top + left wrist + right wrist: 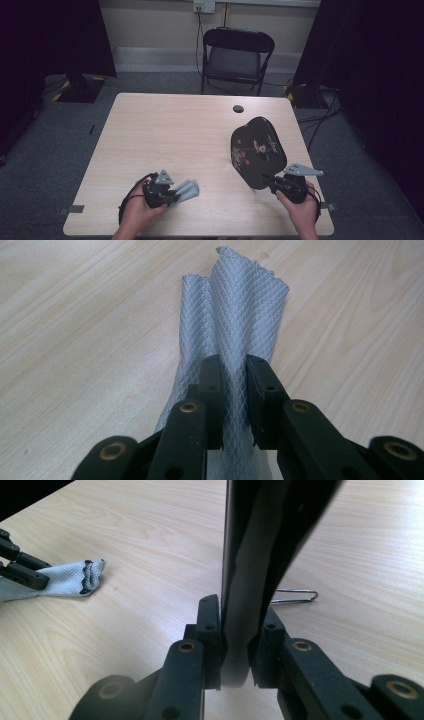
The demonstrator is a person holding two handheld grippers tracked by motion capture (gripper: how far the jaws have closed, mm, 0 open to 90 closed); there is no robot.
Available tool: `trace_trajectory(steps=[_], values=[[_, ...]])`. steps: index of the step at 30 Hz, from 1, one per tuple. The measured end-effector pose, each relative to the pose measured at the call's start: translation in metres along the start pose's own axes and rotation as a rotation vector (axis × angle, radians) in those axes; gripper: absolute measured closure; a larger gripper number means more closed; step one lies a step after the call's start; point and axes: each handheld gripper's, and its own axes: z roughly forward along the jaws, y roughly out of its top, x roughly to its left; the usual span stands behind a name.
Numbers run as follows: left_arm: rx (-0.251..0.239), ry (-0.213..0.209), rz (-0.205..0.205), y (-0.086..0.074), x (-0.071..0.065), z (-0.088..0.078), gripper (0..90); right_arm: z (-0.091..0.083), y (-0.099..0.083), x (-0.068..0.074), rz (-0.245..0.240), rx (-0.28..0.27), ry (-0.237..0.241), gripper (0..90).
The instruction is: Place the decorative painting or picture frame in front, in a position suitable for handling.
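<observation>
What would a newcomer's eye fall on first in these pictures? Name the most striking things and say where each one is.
The black lacquered tray with a flower painting stands out at the right of the wooden table, tilted up on edge with its rim clamped in the right gripper. Next comes the pale grey cloth near the front left edge, pinched in the shut left gripper. Beyond the table stands a black folding chair.

A grey cloth (186, 189) lies on the wooden table (175, 135).
</observation>
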Motion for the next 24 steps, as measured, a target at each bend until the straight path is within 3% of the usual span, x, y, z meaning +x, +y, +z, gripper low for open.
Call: trace_trajectory(steps=[5,10,12,16,19,22,24], values=[[-0.007,-0.005,0.01,0.007,-0.001,0.004,76.6,0.0,0.0,0.0,0.0,-0.005,-0.001,78.6],[-0.037,0.016,0.004,0.003,0.001,-0.012,67.1,0.0,0.0,0.0,0.003,-0.005,0.0,78.5],[-0.024,0.01,-0.01,-0.002,0.001,-0.016,62.4,0.0,0.0,-0.001,0.005,-0.006,0.001,78.5],[0.0,0.028,0.013,-0.011,0.002,-0.009,61.1,0.0,0.0,-0.001,0.005,-0.006,0.0,78.6],[0.01,0.048,0.04,-0.009,-0.001,-0.008,67.8,0.0,0.0,-0.001,0.007,-0.008,-0.001,78.8],[0.023,0.026,0.032,-0.007,-0.002,-0.007,77.3,0.0,0.0,-0.001,0.009,-0.008,-0.002,78.8],[0.029,0.032,0.036,-0.006,-0.003,-0.007,78.9,0.001,0.0,-0.001,0.012,-0.006,-0.001,78.9]])
